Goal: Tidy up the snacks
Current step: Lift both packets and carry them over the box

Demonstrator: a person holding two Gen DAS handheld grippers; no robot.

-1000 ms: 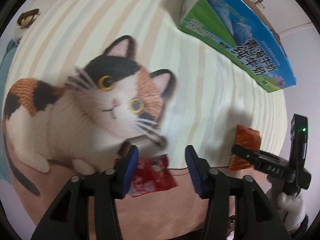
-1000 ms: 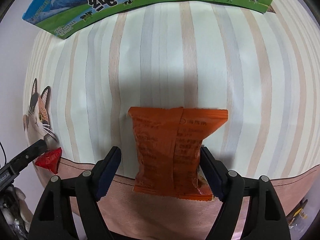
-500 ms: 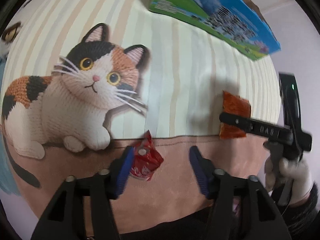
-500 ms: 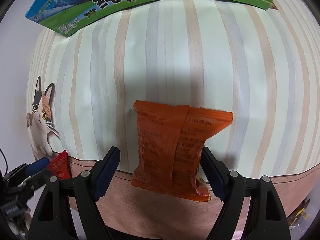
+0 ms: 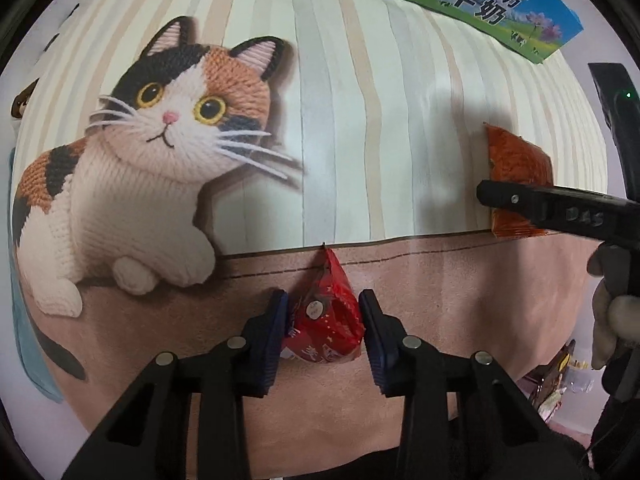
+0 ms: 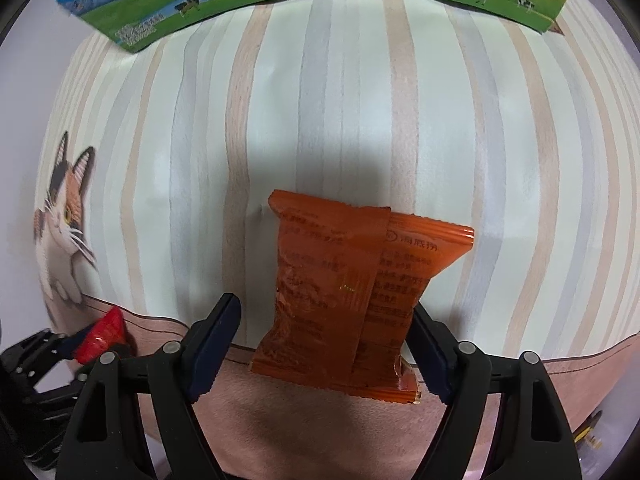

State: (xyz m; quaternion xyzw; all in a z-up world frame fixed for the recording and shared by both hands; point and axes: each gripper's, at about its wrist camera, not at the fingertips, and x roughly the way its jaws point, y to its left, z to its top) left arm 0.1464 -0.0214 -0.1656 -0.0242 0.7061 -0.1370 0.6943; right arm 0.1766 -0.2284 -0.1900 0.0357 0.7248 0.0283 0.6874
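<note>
A small red snack packet (image 5: 332, 320) lies on the brown strip of the tablecloth, and my left gripper (image 5: 323, 300) is shut on it, both blue pads pressing its sides. From the right wrist view the same red packet (image 6: 102, 332) shows at far left. An orange snack packet (image 6: 340, 288) lies flat between the jaws of my right gripper (image 6: 326, 308), which are closing. The right pad touches the packet's edge and a gap remains at the left pad. In the left wrist view the orange packet (image 5: 516, 160) sits at right, partly behind a black finger (image 5: 540, 204) of the right gripper.
A blue and green milk carton box (image 6: 280, 4) stands along the far side of the striped tablecloth (image 6: 360, 120). A calico cat is printed on the cloth (image 5: 172, 128) at left. A gloved hand (image 5: 616, 320) holds the right gripper. Loose packets (image 5: 556, 376) lie past the table's near right edge.
My left gripper slid over the red packet and closed on it. The right gripper's jaws narrowed around the orange packet, which stays on the cloth.
</note>
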